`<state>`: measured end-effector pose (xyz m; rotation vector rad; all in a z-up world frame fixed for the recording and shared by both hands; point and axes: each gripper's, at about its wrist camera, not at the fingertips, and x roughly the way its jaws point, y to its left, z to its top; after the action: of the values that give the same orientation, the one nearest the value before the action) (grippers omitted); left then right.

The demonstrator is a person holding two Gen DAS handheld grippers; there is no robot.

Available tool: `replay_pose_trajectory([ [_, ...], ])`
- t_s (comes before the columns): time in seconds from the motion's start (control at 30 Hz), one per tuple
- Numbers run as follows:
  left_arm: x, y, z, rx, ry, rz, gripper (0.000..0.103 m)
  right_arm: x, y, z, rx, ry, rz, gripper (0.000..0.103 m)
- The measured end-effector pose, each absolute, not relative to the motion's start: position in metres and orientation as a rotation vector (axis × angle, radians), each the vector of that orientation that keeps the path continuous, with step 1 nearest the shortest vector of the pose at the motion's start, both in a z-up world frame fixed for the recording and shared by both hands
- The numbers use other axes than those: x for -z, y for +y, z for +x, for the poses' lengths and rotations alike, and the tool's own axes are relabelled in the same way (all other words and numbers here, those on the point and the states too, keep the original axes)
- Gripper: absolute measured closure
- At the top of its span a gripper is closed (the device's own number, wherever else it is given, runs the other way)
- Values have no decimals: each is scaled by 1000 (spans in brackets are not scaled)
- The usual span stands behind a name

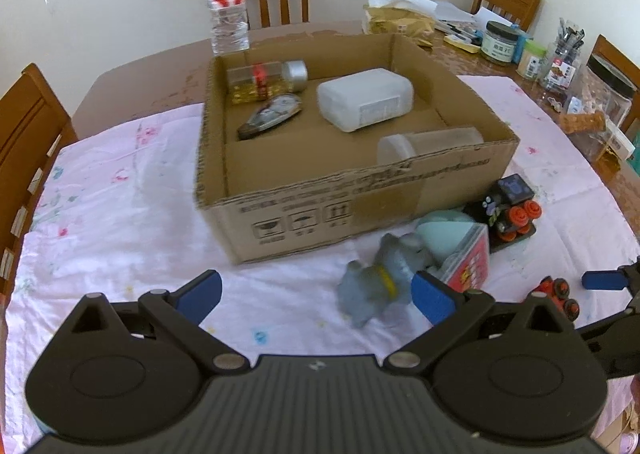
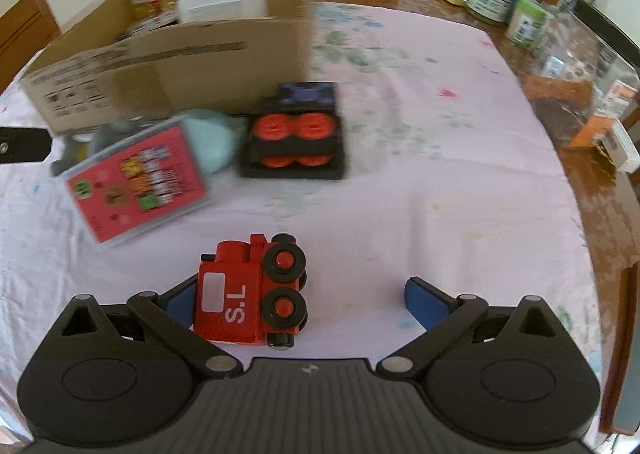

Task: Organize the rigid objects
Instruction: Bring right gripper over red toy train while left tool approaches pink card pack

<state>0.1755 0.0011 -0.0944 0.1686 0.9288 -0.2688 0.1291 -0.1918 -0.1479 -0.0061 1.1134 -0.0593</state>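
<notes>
Both tools look alike. The left gripper (image 1: 316, 294) has a black ribbed body with a small pale mark at its front edge, two round black housings with shallow discs, triangular cut-outs, and silver rivets at the linkage joints. Its fingers (image 1: 432, 296) carry blue pads. The right gripper (image 2: 306, 300) shows the same black ribbed body, silver rivets and blue-padded fingers (image 2: 426, 300)
</notes>
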Motion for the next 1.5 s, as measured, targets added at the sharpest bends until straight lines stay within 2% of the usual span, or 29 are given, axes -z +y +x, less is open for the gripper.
replay_pose_trajectory([
  [0.4, 113, -50, 196, 213, 937, 224, 2, 151, -222, 130, -53, 1125, -67, 0],
  [0.77, 112, -72, 163, 238, 959, 233, 2, 151, -232, 135, -151, 1113, -120, 0],
  [1.5, 144, -93, 140, 90, 1107, -33, 2, 151, -241, 127, -329, 1073, -214, 0],
])
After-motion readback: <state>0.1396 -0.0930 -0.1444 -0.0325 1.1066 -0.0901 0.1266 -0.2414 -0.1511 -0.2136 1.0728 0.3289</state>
